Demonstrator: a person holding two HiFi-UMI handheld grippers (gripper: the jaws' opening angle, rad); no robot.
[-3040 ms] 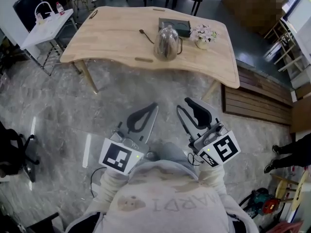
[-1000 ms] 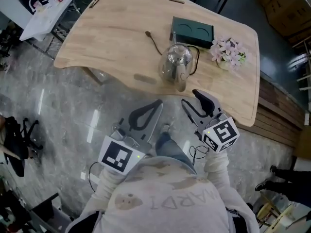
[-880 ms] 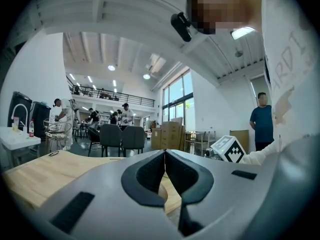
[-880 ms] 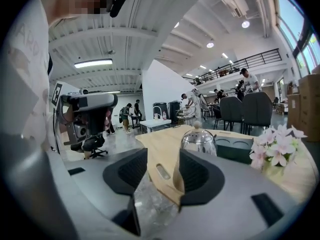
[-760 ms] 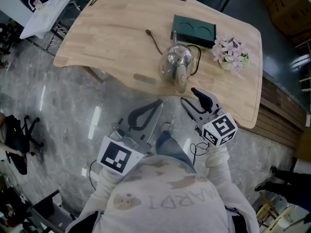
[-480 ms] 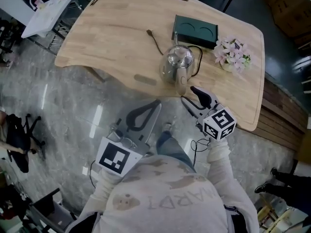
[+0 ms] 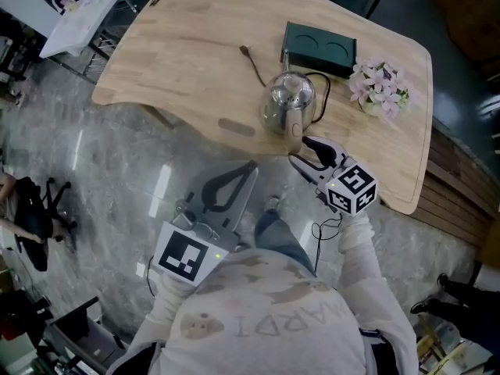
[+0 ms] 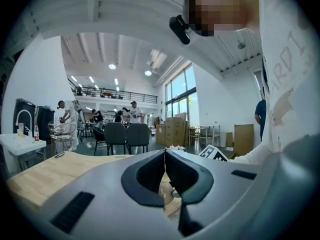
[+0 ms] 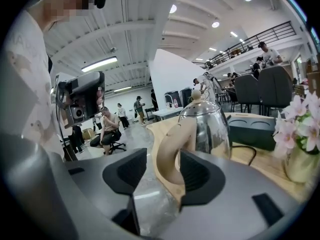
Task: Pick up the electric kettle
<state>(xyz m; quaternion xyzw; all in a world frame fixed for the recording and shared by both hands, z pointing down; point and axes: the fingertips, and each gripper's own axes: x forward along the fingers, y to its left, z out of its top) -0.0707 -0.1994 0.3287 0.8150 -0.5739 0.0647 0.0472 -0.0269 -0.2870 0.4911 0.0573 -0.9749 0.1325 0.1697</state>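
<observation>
Right gripper view shows your right gripper (image 9: 161, 170) released, its jaws just opening, nothing gripped between them. The electric kettle (image 9: 206, 126) stands on the table (image 9: 252, 165) close ahead. Its steel body looks slippery, perhaps heavy; take the stiff handle (image 9: 171, 151).

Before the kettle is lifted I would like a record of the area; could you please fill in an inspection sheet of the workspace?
Surface: wooden table, mostly bare.
Job's things: metal electric kettle upright near the front edge, pale handle facing the person.
Clutter: dark green box behind the kettle; potted pink flowers beside the box.
Grippers: right gripper open, jaws have just been opening, handle in line with the gap, not gripped; left gripper shut, empty, over the floor.
Cables: black cord loops beside the kettle; second cord lies on the table.
Surroundings: polished grey floor; white side table; seated person in the background.
</observation>
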